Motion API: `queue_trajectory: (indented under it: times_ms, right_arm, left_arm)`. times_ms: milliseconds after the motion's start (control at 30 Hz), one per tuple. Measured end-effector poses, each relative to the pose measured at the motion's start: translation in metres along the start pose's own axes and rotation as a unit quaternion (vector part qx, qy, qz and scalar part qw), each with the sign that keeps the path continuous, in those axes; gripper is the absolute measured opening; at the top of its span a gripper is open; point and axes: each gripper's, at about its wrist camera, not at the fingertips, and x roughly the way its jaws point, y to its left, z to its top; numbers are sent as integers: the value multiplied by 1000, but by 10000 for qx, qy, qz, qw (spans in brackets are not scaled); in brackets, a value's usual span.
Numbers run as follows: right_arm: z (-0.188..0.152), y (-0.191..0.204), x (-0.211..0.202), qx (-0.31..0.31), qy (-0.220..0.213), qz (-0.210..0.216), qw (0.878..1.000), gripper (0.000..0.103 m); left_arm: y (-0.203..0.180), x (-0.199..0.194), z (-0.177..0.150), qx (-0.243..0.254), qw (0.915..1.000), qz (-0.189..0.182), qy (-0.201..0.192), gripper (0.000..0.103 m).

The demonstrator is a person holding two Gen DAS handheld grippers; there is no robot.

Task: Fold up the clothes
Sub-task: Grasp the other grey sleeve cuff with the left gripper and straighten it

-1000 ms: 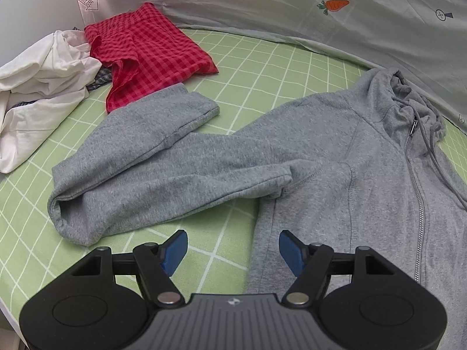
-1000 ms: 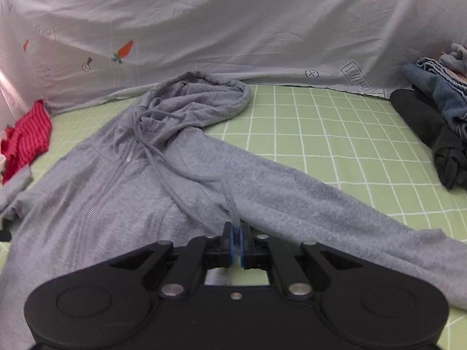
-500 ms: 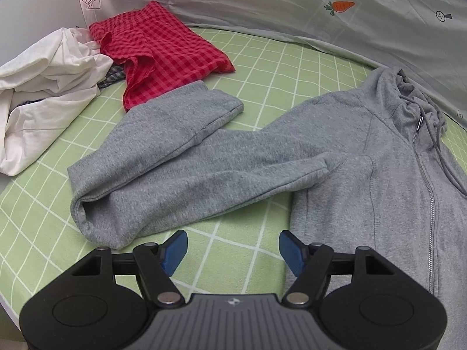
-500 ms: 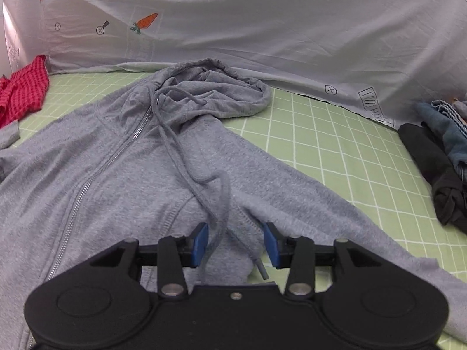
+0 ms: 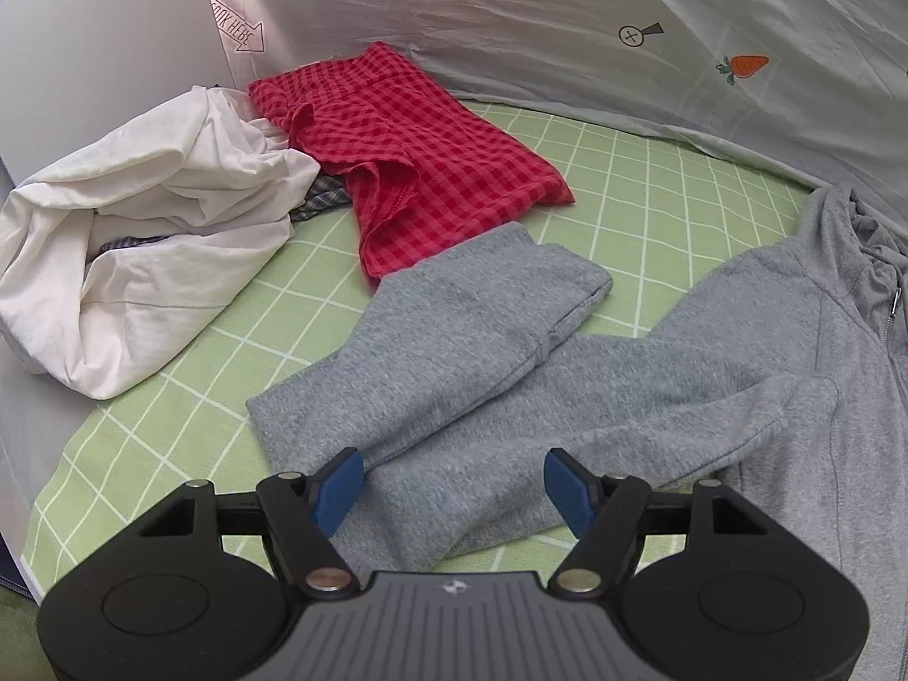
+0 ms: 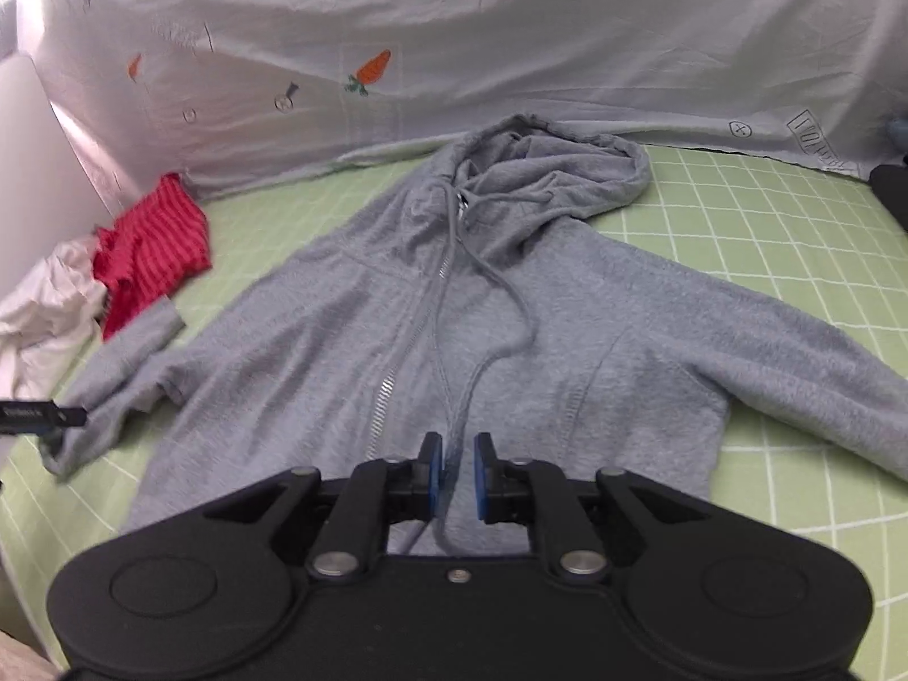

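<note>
1 grey zip hoodie (image 6: pixel 431 340) spread face up on the green checked sheet (image 6: pixel 794 261), hood (image 6: pixel 545 170) toward the pale printed cloth (image 6: pixel 454 28) at the back, zipper (image 6: pixel 397 363) closed down the middle. Right sleeve of the garment, as seen in the right wrist view, stretched out flat to the right side. Other sleeve (image 5: pixel 454 374) folded back on itself, cuff lying near the red checked garment (image 5: pixel 408 164), just beside its lower edge. 2 drawstrings (image 6: pixel 482 352) running down from the neck over the chest, both ends reaching into the space between the blue pads of the right gripper (image 6: pixel 454 474).

Right gripper low over the front of the hoodie, jaws narrow and closing, with the drawstring ends between them; whether the pads already press on the cords, cannot tell, a small gap is visible on each side. Left gripper (image 5: pixel 454 488) wide open above the folded sleeve, blue pads apart on both sides of the grey cloth, holding nothing.

Further out, to the left: 1 crumpled white garment (image 5: pixel 142 238) beside the red checked one, touching it, with a bit of dark plaid fabric (image 5: pixel 320 198) between them. At the far right edge of the right wrist view, part of a dark garment (image 6: pixel 891 187), too little visible to tell more.
</note>
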Motion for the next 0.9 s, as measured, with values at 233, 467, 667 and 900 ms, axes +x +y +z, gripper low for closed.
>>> queue_trajectory:
  times_ms: [233, 467, 667, 900]
  right_arm:
    - [-25, -3, 16, 234, 341, -714, 9966, 81]
    - [-31, -9, 20, 371, 315, -780, 9958, 100]
    - [-35, 0, 24, 42, 287, -812, 9963, 103]
    - [-44, 0, 22, -73, -82, -722, 9973, 103]
  left_arm:
    - [-6, 11, -8, 576, 9976, 357, -154, 72]
    - [-14, 14, -4, 680, 9908, 1079, -442, 72]
    - [-30, 4, -3, 1292, 9786, 1369, -826, 81]
    - [-48, 23, -6, 1767, 9753, 1171, -621, 82]
